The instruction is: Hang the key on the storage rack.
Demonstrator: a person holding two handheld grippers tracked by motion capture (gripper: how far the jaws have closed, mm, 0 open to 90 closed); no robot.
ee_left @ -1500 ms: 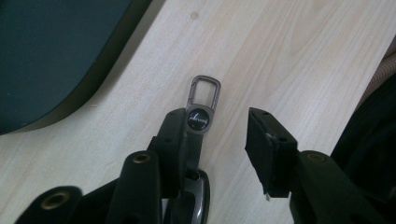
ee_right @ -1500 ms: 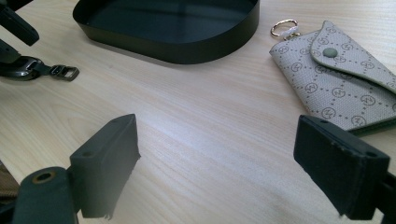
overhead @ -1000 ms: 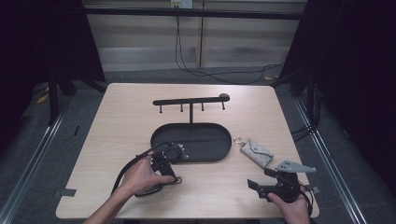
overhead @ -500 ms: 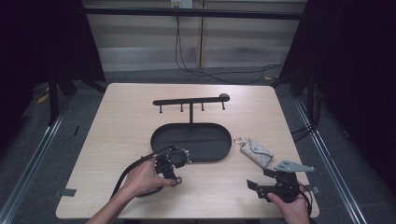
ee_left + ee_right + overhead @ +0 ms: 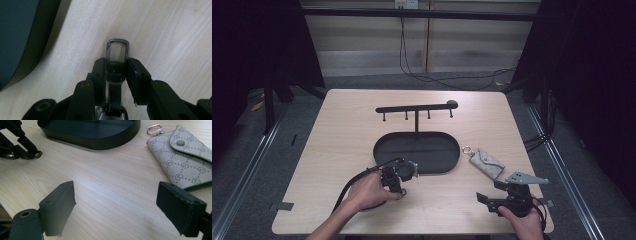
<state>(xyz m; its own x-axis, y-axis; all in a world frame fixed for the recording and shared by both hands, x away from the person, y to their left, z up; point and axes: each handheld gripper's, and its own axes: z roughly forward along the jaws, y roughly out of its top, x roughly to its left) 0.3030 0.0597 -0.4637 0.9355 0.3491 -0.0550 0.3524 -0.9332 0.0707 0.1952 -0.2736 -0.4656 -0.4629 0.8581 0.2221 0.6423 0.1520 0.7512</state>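
Note:
My left gripper is shut on a black key strap. Its jaws have just been closing onto the strap's round stud. The strap's metal clasp sticks out past the fingertips and lies on the wood. In the high view this gripper sits by the near left edge of the black oval tray. My right gripper stands open near the table's front right. Its jaws have just been closing slightly, with nothing between them. A grey patterned key pouch lies ahead of it to the right.
A black hook rack rises behind the tray. The pouch carries a small key ring and lies right of the tray wall. The left gripper is at the right gripper view's top left. Bare wood lies between the hands.
The left hand and its gripper have shifted a little to the right beside the tray's near edge. The right gripper has stayed where it was.

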